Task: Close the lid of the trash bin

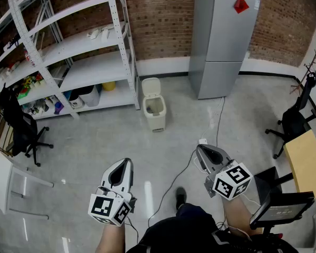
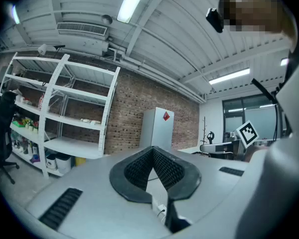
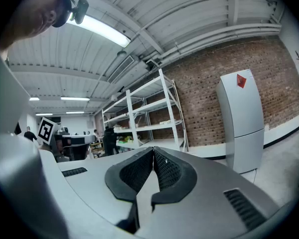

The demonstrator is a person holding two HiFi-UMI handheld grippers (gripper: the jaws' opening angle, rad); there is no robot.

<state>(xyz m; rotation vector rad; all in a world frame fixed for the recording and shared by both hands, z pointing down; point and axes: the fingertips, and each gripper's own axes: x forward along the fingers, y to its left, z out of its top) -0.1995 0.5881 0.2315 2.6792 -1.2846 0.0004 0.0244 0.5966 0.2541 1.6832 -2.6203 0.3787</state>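
A small cream trash bin [image 1: 155, 113] stands on the grey floor near the back wall, between the shelving and the fridge. Its lid [image 1: 150, 86] is tipped up and the inside shows. In the head view my left gripper [image 1: 127, 163] and my right gripper [image 1: 200, 148] are held low in the foreground, well short of the bin, both pointing roughly toward it. Each is shut with nothing between the jaws; the tips meet in the left gripper view [image 2: 153, 149] and the right gripper view [image 3: 153, 150]. Neither gripper view shows the bin.
White metal shelving [image 1: 68, 51] with clutter fills the left. A grey fridge [image 1: 221, 41] stands right of the bin. A cable [image 1: 185, 168] and power strip [image 1: 203, 141] lie on the floor ahead. Office chairs [image 1: 18, 125] [image 1: 297, 119] and a wooden table [image 1: 308, 159] flank the sides.
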